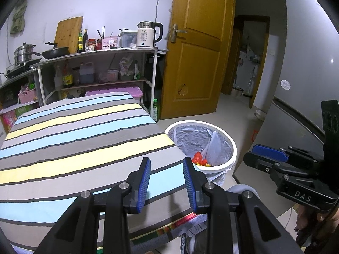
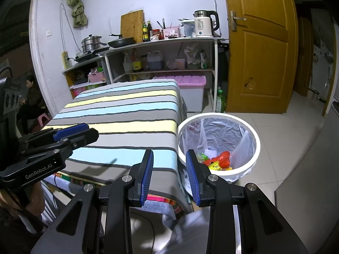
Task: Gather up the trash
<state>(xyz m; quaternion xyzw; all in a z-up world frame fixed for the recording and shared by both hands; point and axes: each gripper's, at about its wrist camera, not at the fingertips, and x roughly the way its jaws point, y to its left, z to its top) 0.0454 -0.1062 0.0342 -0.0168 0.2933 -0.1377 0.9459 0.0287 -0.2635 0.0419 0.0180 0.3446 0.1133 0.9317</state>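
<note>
- The left tool [image 1: 167, 182] is hovering over the near edge of the bench [image 1: 74, 139], which is wearing a striped cloth of grey, blue and yellow; its blue pads [image 1: 144, 182] are standing apart with nothing between them.
- The right tool [image 2: 169, 176] is hanging past the near right corner of the bench [image 2: 127, 114], close to the bin, and its blue pads [image 2: 148, 175] are likewise standing apart and gripping nothing.
- Each tool is showing in the other's view: the right tool [image 1: 269, 154] is sitting at the right edge of the left view, and the left tool [image 2: 74, 132] is reaching in over the cloth from the left of the right view.
- The white bin [image 2: 255, 144], lined with a clear bag, is standing on the tiled floor [image 2: 286, 137] just beside the right side of the bench.
- The trash [image 2: 220, 159] is lying at the bottom of the bin: a red wrapper with yellow and green scraps, possibly snack packets, though the view is too small to be sure.
- In the left view the same trash [image 1: 199, 158] is peeking out just past the right pad.
- A shelf unit [image 2: 169, 40] with a kettle [image 2: 204, 24], a pan [image 2: 122, 41] and bottles is standing against the wall behind the bench.
- A wooden door [image 2: 264, 48] is standing to the right of the shelves.
</note>
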